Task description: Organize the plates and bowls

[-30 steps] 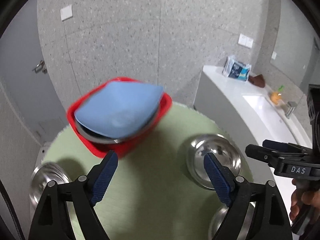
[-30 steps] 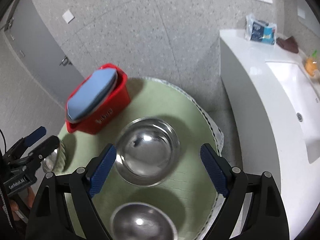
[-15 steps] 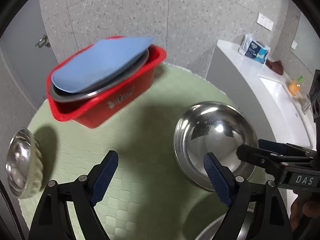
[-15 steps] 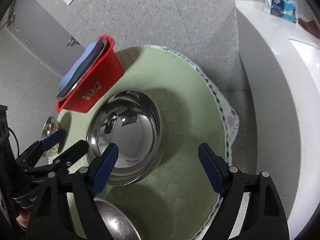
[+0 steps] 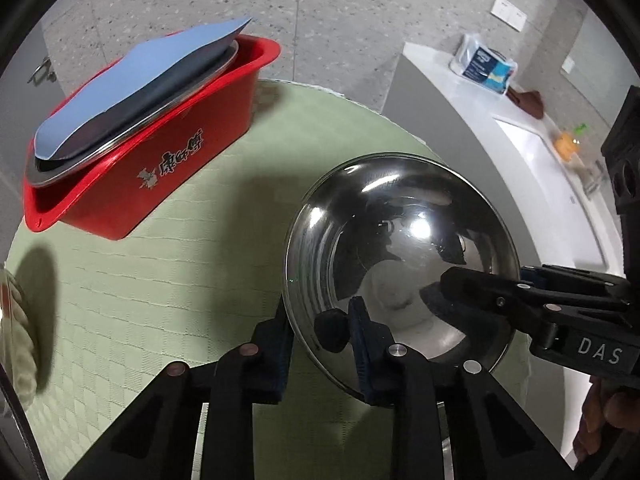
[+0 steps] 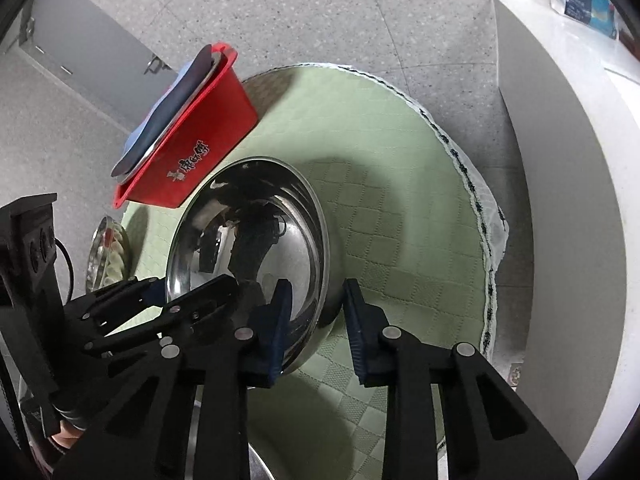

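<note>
White letters "DAS" showing on the black body of the right tongs point(image 5: 472, 284) at the near right, white Chinese characters, too stylised to read, showing on the red basin's point(image 5: 168, 168) side, far left.

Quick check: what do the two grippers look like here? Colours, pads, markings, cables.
Both are matte black plastic with two angular fingers, dark blue ribbed pads and round silver pins at the joints. The left gripper shows these plainly; the right gripper matches it, and its side carries white "DAS" lettering, seen from the left wrist. A thin black cable loops beside the left unit's body. A bare hand holds the right one; no sleeve visible.
</note>
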Demonstrator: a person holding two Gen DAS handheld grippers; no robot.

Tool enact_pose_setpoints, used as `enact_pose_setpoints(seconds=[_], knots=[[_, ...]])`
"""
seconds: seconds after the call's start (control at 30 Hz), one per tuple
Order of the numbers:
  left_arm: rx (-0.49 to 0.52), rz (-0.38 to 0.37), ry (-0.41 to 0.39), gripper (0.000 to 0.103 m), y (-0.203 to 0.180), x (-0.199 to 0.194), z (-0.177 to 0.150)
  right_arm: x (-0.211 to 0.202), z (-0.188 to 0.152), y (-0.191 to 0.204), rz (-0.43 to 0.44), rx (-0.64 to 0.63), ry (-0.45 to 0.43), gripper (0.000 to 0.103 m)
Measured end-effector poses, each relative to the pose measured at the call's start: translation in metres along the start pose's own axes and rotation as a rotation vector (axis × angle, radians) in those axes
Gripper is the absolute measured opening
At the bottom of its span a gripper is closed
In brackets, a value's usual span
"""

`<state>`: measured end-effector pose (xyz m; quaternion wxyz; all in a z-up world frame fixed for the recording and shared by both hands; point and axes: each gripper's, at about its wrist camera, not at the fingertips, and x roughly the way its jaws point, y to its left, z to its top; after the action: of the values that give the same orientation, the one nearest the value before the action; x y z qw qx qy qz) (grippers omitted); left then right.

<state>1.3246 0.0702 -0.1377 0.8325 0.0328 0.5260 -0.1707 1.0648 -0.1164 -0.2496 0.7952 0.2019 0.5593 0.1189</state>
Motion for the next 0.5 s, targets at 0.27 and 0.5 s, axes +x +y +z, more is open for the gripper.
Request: enact_pose_setpoints(seconds=[0.27, 0.5], knots=[[0.032, -0.059, -0.058, 0.022, 0.017, -0.03, 0.001, -0.021, -0.002, 0.012, -0.017, 0.021, -0.046, 0.025], [0.035, -0.098, -0.158, 0.022, 0.061, -0.095, -0.017, -0.053, -0.006, 0.063, -0.017, -0.013, -0.131, 0.025]])
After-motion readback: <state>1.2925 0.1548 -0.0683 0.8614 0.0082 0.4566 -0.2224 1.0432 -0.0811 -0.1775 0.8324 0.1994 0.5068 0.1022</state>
